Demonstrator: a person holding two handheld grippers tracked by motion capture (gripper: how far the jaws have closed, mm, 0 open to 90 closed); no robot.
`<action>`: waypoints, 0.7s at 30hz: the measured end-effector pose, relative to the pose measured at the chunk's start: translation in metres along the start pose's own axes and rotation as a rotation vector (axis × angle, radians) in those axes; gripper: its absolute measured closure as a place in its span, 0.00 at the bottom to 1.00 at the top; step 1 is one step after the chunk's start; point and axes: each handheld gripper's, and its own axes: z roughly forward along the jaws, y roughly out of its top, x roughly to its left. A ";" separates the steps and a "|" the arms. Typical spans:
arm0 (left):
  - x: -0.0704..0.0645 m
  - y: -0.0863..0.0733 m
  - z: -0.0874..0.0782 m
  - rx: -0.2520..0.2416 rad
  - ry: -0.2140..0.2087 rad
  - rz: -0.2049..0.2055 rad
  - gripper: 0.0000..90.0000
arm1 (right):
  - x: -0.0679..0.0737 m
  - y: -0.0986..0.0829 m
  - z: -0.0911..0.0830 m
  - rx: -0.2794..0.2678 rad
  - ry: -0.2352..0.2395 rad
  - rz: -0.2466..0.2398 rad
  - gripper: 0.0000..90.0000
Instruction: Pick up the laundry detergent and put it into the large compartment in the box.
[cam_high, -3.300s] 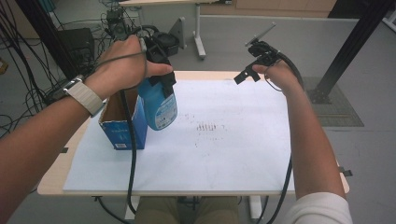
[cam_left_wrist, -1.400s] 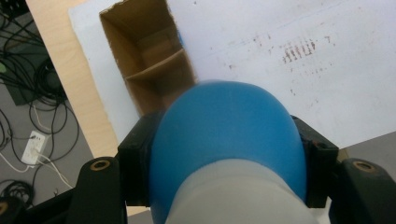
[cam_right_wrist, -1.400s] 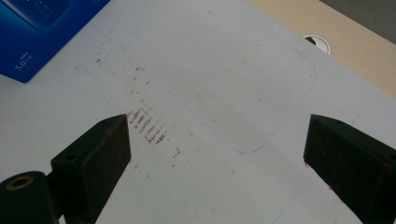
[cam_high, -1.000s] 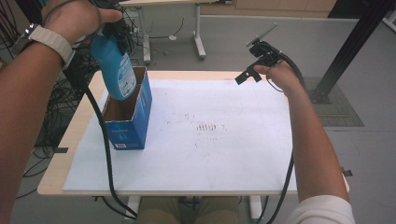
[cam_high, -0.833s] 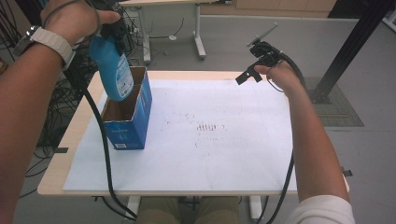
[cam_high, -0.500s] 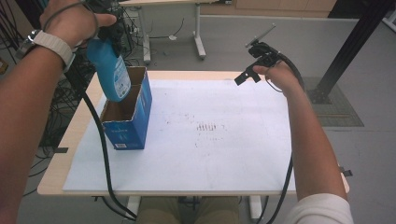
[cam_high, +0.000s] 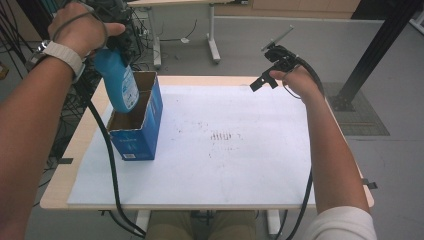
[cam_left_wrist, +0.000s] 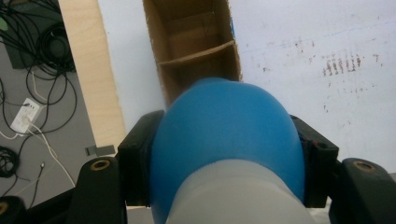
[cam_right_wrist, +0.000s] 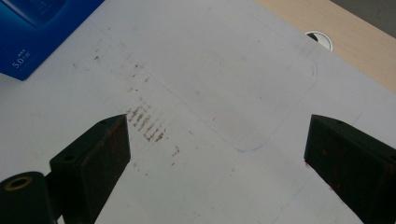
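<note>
The left claw (cam_high: 116, 47) was clamped on the neck end of a blue bottle (cam_high: 119, 85), its jaws pressed against both sides in the left gripper view. The bottle hung tilted above the open top of a blue box (cam_high: 136, 125), its base at or just inside the rim; how deep it sat could not be told. The box stood at the left side of the white sheet (cam_high: 225, 150) on the tabletop (cam_high: 90, 135), and its inside was split by a cardboard divider (cam_left_wrist: 198, 52).

The step in hand looked like taking the bottle out of the box or setting it in; the pictures did not say which. Either way the next move called for a straight vertical path, since the compartment walls left little room around the bottle's body.

The right claw (cam_high: 266, 75) hovered over the far right of the sheet, jaws spread wide and holding nothing. The sheet between box and right claw lay bare apart from brown smudges (cam_high: 222, 136), giving ample room to put the bottle down.
</note>
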 end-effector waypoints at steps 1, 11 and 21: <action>0.000 0.000 0.002 -0.001 0.002 -0.001 0.41 | 0.000 0.000 0.000 0.000 -0.001 -0.001 0.08; 0.001 0.001 0.020 0.012 -0.001 -0.015 0.41 | -0.002 -0.002 -0.002 -0.003 -0.002 0.006 0.08; 0.002 0.000 0.037 0.014 -0.004 -0.009 0.41 | -0.002 -0.002 -0.001 -0.002 -0.001 0.003 0.08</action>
